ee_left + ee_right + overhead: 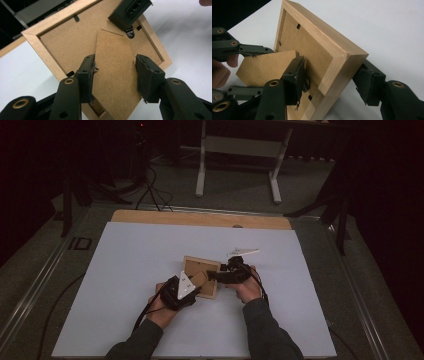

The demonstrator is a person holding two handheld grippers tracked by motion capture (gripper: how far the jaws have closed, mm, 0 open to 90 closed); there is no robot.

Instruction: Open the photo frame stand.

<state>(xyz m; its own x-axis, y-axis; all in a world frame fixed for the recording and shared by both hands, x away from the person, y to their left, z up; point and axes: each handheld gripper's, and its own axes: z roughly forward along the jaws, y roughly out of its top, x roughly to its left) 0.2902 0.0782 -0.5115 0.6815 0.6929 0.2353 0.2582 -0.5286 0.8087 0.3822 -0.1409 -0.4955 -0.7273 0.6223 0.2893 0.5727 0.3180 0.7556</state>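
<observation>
Frame's (75,45) stand (113,72) apparently between left tongs (115,75).

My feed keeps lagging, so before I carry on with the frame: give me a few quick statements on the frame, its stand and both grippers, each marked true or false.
1. The picture frame lies back side up. True.
2. The left gripper has its fingers on either side of the fibreboard stand flap. True.
3. The right gripper hangs clear of the frame. False: its fingers straddle a frame corner.
4. The frame is black metal. False: light wood.
5. The table cover is white. True.
</observation>
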